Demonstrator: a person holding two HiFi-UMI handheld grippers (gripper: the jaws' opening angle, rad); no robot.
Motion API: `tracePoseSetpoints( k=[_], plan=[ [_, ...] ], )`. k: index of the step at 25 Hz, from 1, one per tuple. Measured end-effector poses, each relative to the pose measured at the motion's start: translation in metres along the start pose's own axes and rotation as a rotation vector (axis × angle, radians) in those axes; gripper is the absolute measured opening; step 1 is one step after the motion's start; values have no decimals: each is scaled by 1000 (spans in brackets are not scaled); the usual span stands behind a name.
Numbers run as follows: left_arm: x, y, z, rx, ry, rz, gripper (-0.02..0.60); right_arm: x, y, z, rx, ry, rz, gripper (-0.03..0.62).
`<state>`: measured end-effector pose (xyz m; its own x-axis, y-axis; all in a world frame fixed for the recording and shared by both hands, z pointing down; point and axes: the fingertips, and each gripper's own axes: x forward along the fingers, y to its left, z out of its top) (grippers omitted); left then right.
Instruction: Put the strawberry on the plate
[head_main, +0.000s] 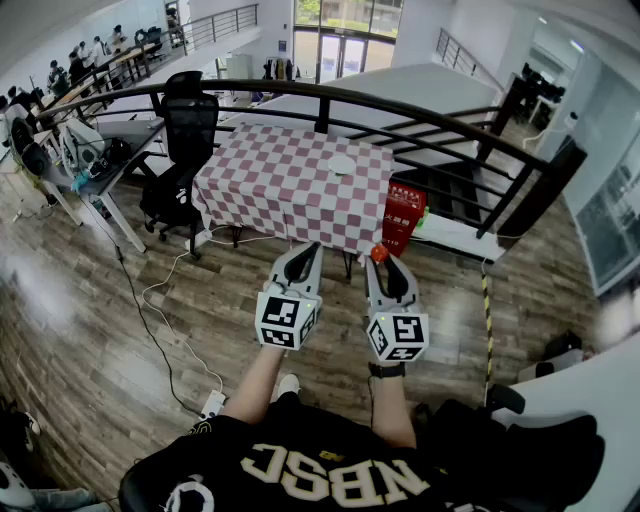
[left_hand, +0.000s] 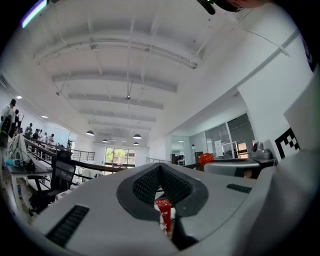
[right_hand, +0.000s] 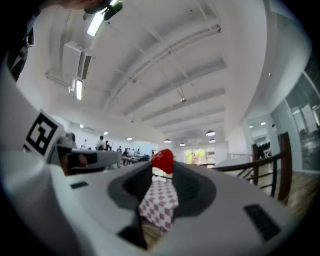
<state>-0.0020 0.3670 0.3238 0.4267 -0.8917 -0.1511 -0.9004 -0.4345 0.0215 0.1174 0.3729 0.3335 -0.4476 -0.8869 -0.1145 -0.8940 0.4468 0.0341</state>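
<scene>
Right gripper (head_main: 382, 264): jaws pinch the strawberry (right_hand: 162, 159) at the very tips, red body showing above the pads. Judgement: a tip grip keeps the soft fruit clear of the wider throat of the jaws and should let it drop free on release.

Left gripper (head_main: 311, 248): jaws pressed together, nothing between them. It is held level just beside the right one, at its 9 o'clock. Likely idle, parked out of the way.

Both grippers are held out in front of the person, over the wooden floor (head_main: 120, 330) and well apart from the bench (head_main: 270, 190). The strawberry is thus in the air, not yet over any surface.

Bench with checked cloth lies at 11–12 o'clock from the strawberry. The plate (head_main: 342, 165) sits on its far right part, roughly 12 o'clock. A red box (head_main: 403, 215) stands on the floor at 1 o'clock, by the bench's right corner.

Task status, judged: pick done, carry in hand; placing needs an approach to the bench first.
</scene>
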Motion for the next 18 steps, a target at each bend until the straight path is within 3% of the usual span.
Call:
tracePoseSetpoints(
  k=[7, 13, 18],
  plan=[
    [30, 81, -4, -12, -6, -3, 9, 82, 30, -12, -4, -2, -11, 133],
    [54, 140, -22, -16, 13, -14, 9, 143, 39, -28, -5, 25, -69, 133],
    [59, 154, -35, -49, 43, -25, 9, 152, 38, -39, -2, 80, -110, 133]
  ],
)
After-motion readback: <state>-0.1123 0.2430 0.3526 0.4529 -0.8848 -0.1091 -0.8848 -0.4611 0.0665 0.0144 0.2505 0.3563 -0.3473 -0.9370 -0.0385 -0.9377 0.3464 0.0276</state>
